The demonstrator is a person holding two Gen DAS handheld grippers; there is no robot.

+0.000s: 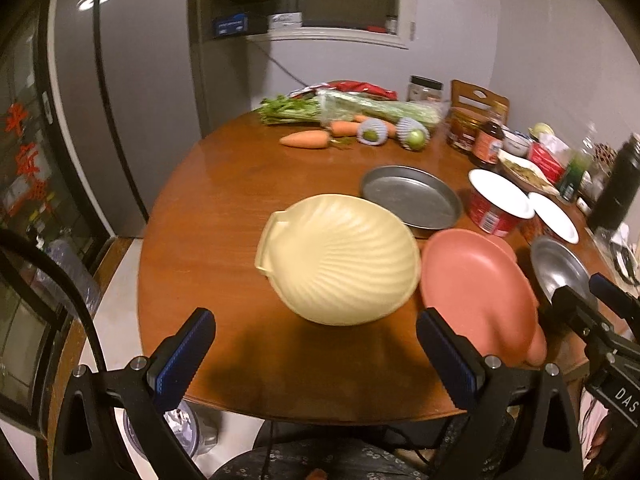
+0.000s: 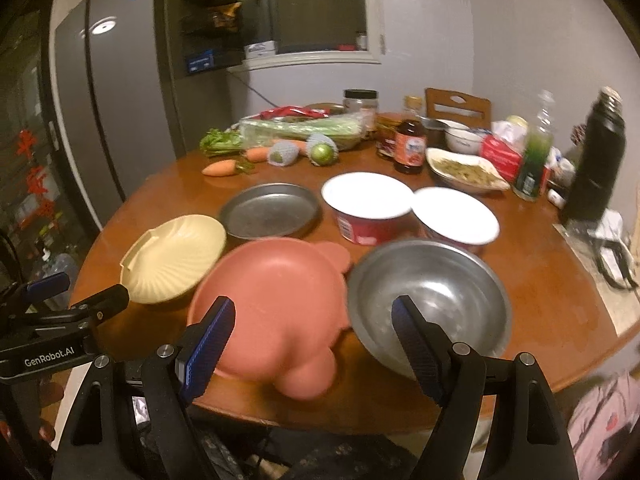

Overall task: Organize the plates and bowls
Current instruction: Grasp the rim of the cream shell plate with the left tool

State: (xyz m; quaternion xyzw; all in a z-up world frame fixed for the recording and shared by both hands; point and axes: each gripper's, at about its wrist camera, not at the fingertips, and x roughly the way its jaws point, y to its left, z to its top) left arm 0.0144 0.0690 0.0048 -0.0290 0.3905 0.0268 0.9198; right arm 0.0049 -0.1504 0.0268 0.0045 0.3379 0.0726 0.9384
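Note:
A cream shell-shaped plate [image 1: 340, 260] [image 2: 172, 258] lies on the round wooden table [image 1: 224, 200], with a pink plate [image 1: 476, 284] [image 2: 272, 304] to its right. A flat metal plate [image 1: 412, 196] [image 2: 270, 210] sits behind them. A steel bowl [image 2: 430, 300] [image 1: 560, 268] is right of the pink plate. Two red bowls with white lids [image 2: 368, 208] [image 2: 456, 216] stand behind it. My left gripper [image 1: 316, 356] is open and empty, just short of the cream plate. My right gripper [image 2: 314, 342] is open and empty, over the near edge of the pink plate.
Carrots [image 1: 304, 139], celery [image 1: 360, 108], wrapped fruit [image 1: 414, 136], jars and bottles [image 2: 408, 148], a dish of food [image 2: 464, 168] and a black flask [image 2: 596, 160] crowd the far and right side. A grey fridge [image 1: 120, 100] stands left.

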